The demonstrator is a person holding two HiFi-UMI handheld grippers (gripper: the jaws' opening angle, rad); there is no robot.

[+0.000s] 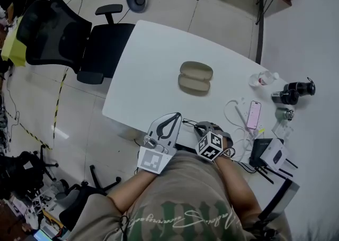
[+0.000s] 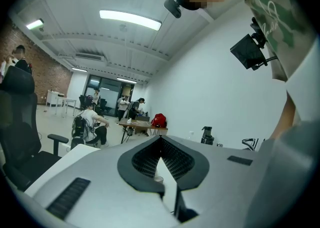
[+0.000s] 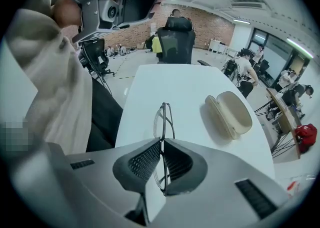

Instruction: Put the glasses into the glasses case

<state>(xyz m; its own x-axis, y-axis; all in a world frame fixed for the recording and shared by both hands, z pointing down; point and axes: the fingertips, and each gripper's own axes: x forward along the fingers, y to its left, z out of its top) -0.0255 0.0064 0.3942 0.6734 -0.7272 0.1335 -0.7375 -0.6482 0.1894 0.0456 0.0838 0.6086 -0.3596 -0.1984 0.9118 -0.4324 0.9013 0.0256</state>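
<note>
The beige glasses case (image 1: pixel 195 77) lies open in the middle of the white table (image 1: pixel 143 70). In the right gripper view the case (image 3: pixel 232 113) sits ahead and to the right. My right gripper (image 3: pixel 161 141) is shut on the thin dark-framed glasses (image 3: pixel 164 119), which stick out forward above the table's near edge. In the head view the right gripper (image 1: pixel 197 125) is by the table's near edge, close to my body. Beside it on the left, my left gripper (image 1: pixel 178 114) is shut with nothing in it. In its own view the left gripper (image 2: pixel 160 138) points out into the room.
A black office chair (image 1: pixel 69 38) stands left of the table. On the table's right end lie a pink phone (image 1: pixel 253 114), white cables (image 1: pixel 235 115), a plastic bottle (image 1: pixel 263 79), dark lenses (image 1: pixel 294 91) and a black and white device (image 1: pixel 270 152).
</note>
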